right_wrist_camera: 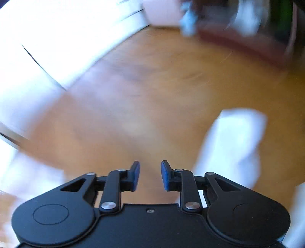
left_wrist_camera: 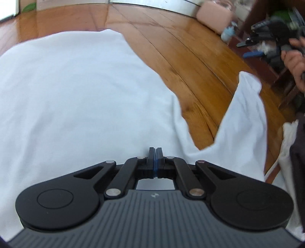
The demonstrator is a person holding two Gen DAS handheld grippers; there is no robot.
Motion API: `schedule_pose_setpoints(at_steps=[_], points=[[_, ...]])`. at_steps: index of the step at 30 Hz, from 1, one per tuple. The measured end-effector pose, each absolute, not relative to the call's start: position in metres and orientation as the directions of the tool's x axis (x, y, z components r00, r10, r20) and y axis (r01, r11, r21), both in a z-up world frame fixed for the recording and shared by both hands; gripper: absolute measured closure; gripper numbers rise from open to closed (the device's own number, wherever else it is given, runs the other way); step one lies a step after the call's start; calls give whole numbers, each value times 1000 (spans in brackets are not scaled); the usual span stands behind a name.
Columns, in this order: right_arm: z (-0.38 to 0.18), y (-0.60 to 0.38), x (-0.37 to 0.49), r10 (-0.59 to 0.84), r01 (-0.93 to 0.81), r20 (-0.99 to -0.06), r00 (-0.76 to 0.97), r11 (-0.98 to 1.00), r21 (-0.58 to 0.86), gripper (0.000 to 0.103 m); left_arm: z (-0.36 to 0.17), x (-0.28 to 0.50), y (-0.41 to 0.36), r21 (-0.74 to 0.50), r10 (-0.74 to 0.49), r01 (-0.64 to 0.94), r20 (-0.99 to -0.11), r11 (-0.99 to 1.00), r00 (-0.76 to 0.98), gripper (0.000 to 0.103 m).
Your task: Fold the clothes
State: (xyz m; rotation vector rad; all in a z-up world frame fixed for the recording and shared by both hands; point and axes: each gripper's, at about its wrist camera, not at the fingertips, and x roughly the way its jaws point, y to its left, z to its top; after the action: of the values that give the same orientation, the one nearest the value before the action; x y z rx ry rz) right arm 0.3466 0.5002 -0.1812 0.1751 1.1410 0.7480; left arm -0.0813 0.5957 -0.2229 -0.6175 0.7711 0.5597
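**Honestly, easy to botch this fold from here**

Starting at the left gripper (left_wrist_camera: 155, 152): clamped fully shut, pads flat against each other, tips down at the near edge of the white shirt (left_wrist_camera: 76, 95). Can't tell whether any fabric is actually caught in there or just lying underneath. Biggest risk right there, probably: pulling away with nothing pinched and leaving the cloth where it lies, or dragging only the top layer and bunching the whole thing up.

Over to the right gripper (right_wrist_camera: 150, 175): jaws partly apart, nothing between them, hanging over bare wooden floor (right_wrist_camera: 152, 95) with a person's hand (left_wrist_camera: 293, 57) around the handle. Very smeared view on that side, so hard to judge the aim. Could easily miss the sleeve (left_wrist_camera: 247, 106) and close on air, or snag it crooked.

As for the shirt itself: spread flat on the floor, body stretching away to the left, one sleeve sticking out to the right, well apart from the right gripper. Looks smooth so far, no big wrinkles.

Further out: a pink box (left_wrist_camera: 213, 17) by the wall, something small and blue just beside it, then dark furniture (left_wrist_camera: 266, 63) along the right side. Nothing lying on the shirt or between the grippers and the cloth. Worth watching that furniture though, close enough to bump on a wide swing.
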Motion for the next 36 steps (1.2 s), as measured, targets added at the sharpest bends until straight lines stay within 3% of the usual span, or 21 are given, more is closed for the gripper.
schedule_pose_setpoints(at_steps=[2,6,8,10,13,18,19,20,21,24,27,29,31,32,33,35,36], points=[[-182,494,353,572,-415,-785,238,790,450,65,-223,-90,604,-311,243,-678,-768,666,592,103],[-177,471,367,389,-398,-825,410,890,222,57,-222,-101,612,-445,166,-643,-728,623,665,103],[-184,450,381,314,-310,-843,437,932,186,52,-221,-96,606,-449,145,-611,-717,652,682,102],[-199,431,396,231,-199,-876,423,967,159,52,-222,-87,598,-437,125,-584,-719,685,684,102],[-216,411,403,232,-84,-894,382,973,217,52,-223,-78,590,-450,94,-562,-717,694,691,101],[-234,427,399,226,-95,-900,372,974,206,52,-226,-74,587,-445,87,-564,-727,695,681,101],[-237,434,397,220,-135,-897,384,974,181,67,-226,-74,588,-441,89,-567,-730,695,678,101],[-238,445,393,213,-219,-892,399,967,133,87,-226,-75,588,-438,91,-570,-732,696,675,101],[-237,460,386,184,-323,-891,414,945,45,98,-226,-75,589,-433,94,-572,-736,696,671,101],[-230,491,364,43,-466,-834,549,845,-263,100,-226,-78,594,-413,110,-588,-747,696,655,101],[-211,497,369,-135,-372,-698,703,767,-523,100,-224,-85,600,-394,132,-610,-758,687,639,101],[-204,488,383,-258,-309,-666,700,731,-609,100,-223,-92,603,-378,148,-623,-765,685,627,100],[-199,481,390,-290,-320,-690,664,723,-612,97,-221,-100,606,-365,157,-633,-773,683,615,100],[-195,479,391,-297,-324,-687,663,714,-621,79,-219,-107,608,-361,160,-637,-775,681,611,99],[-190,480,385,-304,-303,-652,694,699,-648,69,-217,-115,609,-357,163,-640,-778,681,607,97],[-176,484,369,-280,-275,-609,742,701,-658,64,-208,-134,612,-339,180,-645,-779,685,600,94],[-166,488,361,-211,-314,-656,725,746,-587,64,-203,-146,615,-325,199,-651,-777,686,597,92]])
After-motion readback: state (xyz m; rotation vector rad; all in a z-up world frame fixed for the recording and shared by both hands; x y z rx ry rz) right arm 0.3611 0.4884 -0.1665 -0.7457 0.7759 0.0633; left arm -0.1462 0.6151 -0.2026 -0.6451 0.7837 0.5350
